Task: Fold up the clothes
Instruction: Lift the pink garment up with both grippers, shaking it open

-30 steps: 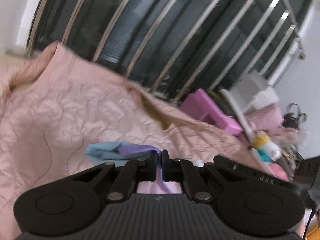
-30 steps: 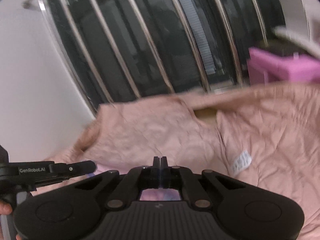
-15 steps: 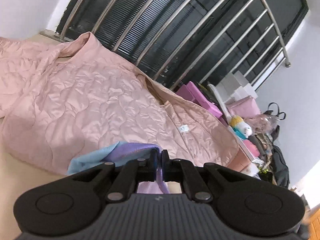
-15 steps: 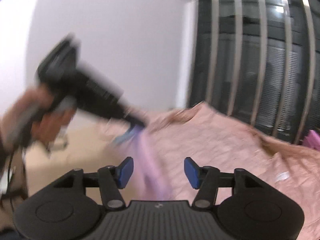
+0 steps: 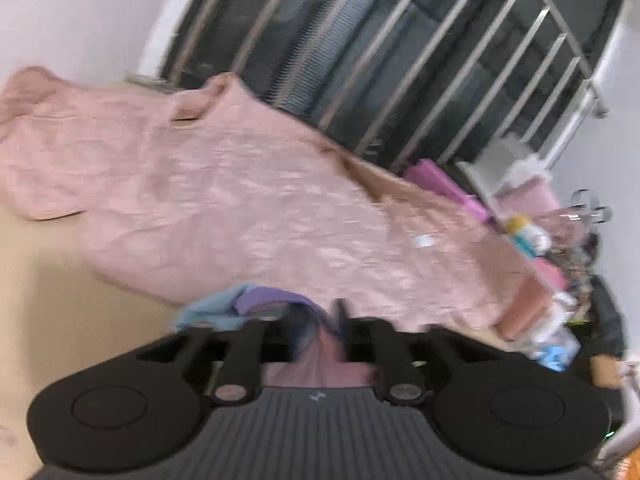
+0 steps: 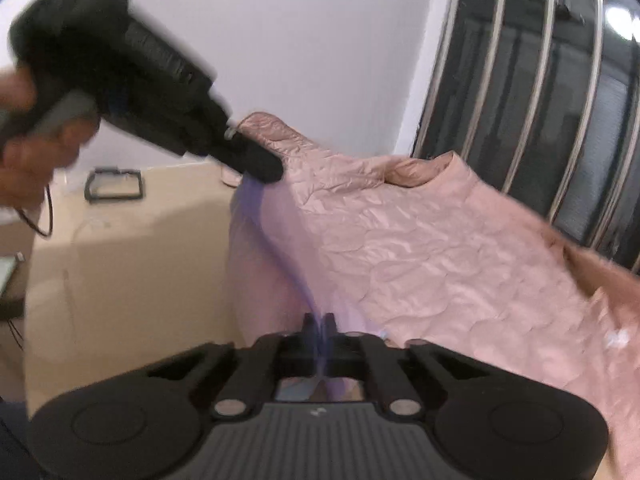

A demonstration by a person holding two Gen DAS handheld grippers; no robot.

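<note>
Across the beige counter (image 5: 60,280) a big quilted pink jacket (image 5: 224,200) lies spread toward the barred window (image 5: 400,60). Nearer, a small lilac-and-blue garment (image 5: 256,300) lies at the jacket's near edge. It looks thin, limp and light, so it should drape and slip rather than hold a crease; hems and corners seem the best places to take it. The left gripper (image 5: 318,320) has its jaws opening, the cloth loose in the gap. The right gripper (image 6: 319,324) has its jaws pressed together, pinching a taut lilac edge (image 6: 288,256). Only the right view shows that edge running up to the other gripper's tip, the person's hand (image 6: 24,148) and a dark frame (image 6: 114,185) on the counter; only the left view shows the blue part and the clutter (image 5: 540,240) at right.
</note>
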